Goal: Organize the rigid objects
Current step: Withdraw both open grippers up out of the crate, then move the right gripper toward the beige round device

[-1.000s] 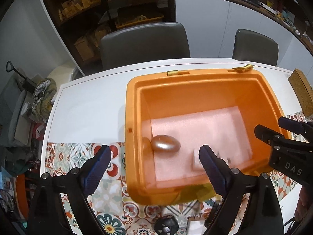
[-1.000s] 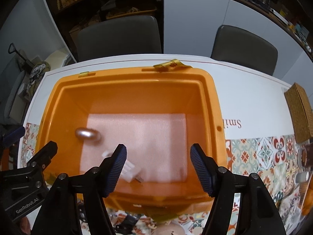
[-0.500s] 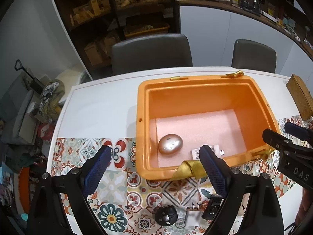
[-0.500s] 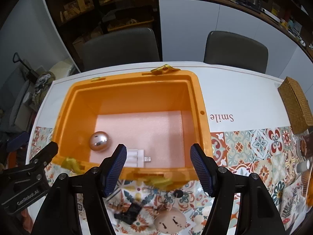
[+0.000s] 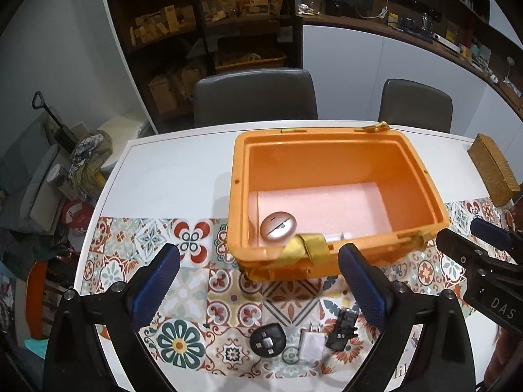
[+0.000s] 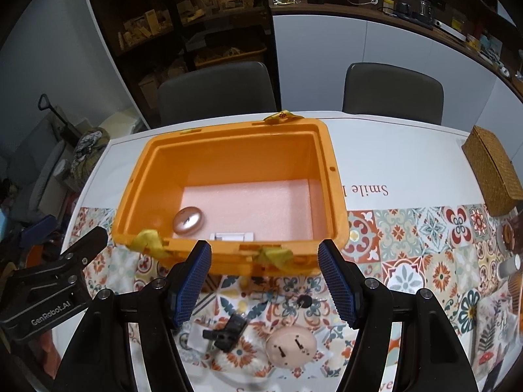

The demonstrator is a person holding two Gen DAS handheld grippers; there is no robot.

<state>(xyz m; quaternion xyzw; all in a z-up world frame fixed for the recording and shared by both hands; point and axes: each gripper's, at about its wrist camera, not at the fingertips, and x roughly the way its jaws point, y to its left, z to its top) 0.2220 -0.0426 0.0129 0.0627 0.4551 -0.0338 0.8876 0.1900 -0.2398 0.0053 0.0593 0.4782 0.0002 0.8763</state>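
An orange bin (image 5: 421, 183) (image 6: 327, 150) stands on the table with a pink foam floor. A rose-gold round gadget (image 5: 278, 226) (image 6: 188, 221) and a white adapter (image 6: 232, 236) lie inside it. My left gripper (image 5: 258, 281) is open and empty, held above the patterned cloth before the bin. Below it lie a black round plug (image 5: 268, 339), a white charger (image 5: 310, 343) and a black clip (image 5: 343, 326). My right gripper (image 6: 264, 281) is open and empty at the bin's near wall. Below it lie the black clip (image 6: 228, 330), a pink round plug (image 6: 291, 348) and a small black knob (image 6: 305, 301).
A patterned tile cloth (image 5: 183, 238) covers the near table. A woven box (image 6: 493, 170) sits at the right edge. Two grey chairs (image 5: 255, 98) (image 5: 416, 104) stand behind the table. Yellow tape pieces (image 6: 150, 243) hang on the bin's near rim.
Both grippers have pulled back and up from over the bin toward me. The loose objects on the cloth have come into view. Both stay open.
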